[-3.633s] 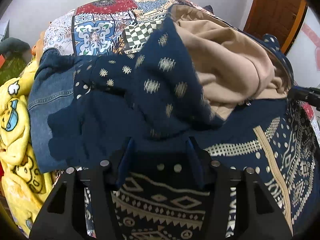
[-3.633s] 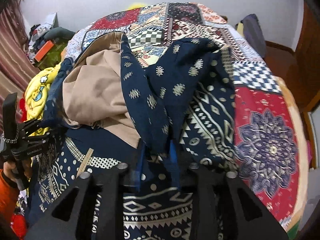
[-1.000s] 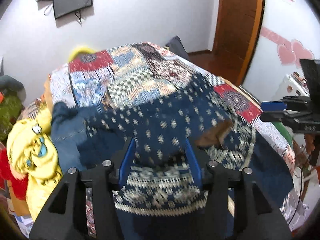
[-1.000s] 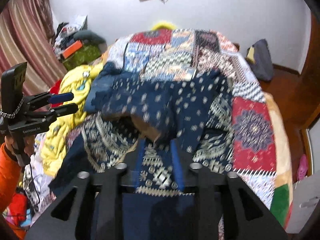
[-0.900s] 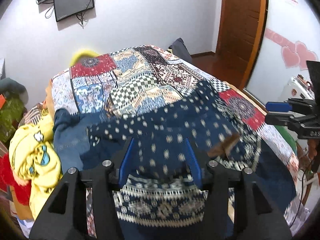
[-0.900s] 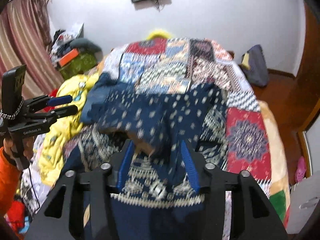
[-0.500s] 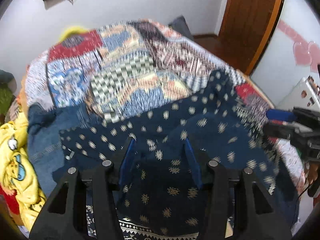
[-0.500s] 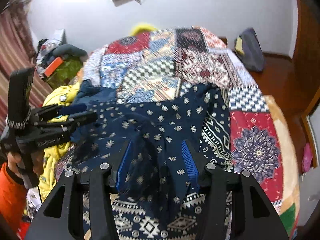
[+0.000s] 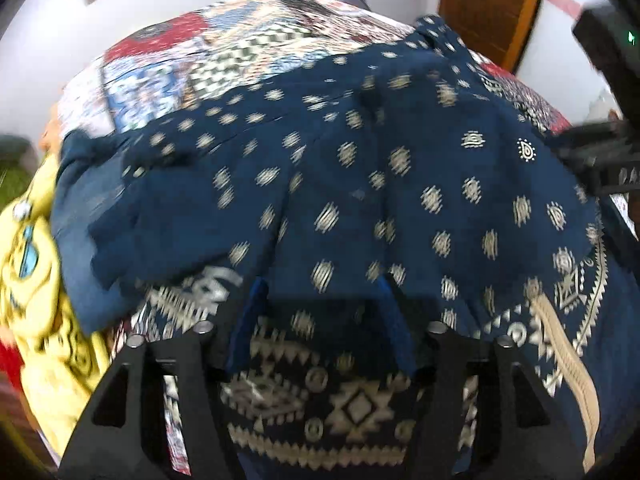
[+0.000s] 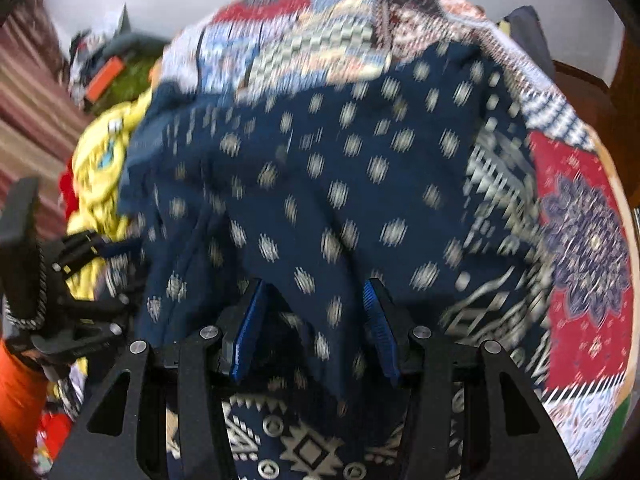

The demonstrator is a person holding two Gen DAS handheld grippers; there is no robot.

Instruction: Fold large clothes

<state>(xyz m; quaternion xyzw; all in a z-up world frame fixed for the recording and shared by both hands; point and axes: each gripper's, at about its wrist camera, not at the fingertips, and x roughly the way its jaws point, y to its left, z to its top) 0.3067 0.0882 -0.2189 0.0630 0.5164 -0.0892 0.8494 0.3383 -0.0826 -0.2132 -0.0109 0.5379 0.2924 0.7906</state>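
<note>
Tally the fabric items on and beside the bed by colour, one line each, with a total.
Navy patterned garment: 1
Patchwork bedspread: 1
Yellow cartoon-print fabric: 1
Denim blue garment: 1
Red fabric, only a blurred edge showing: 1
Total: 5

Your navy-blue patterned cloth garment [image 9: 360, 184] no longer shows its tan lining: 3.6 s ago a beige inner layer lay open on top; now the dotted navy half is folded over it toward you. A second ago that fold hung lifted above the patchwork quilt-covered bed [image 9: 224, 52]; now it lies low over the garment's banded border. Both of your hands have come down with it, views tilted more steeply onto the fabric. Your left tongs [image 9: 320, 304] have just been opening, fold edge between them, pads standing clear. Your right tongs [image 10: 312, 308] stand wider than at 3.6 s ago, cloth draped loosely between.
</note>
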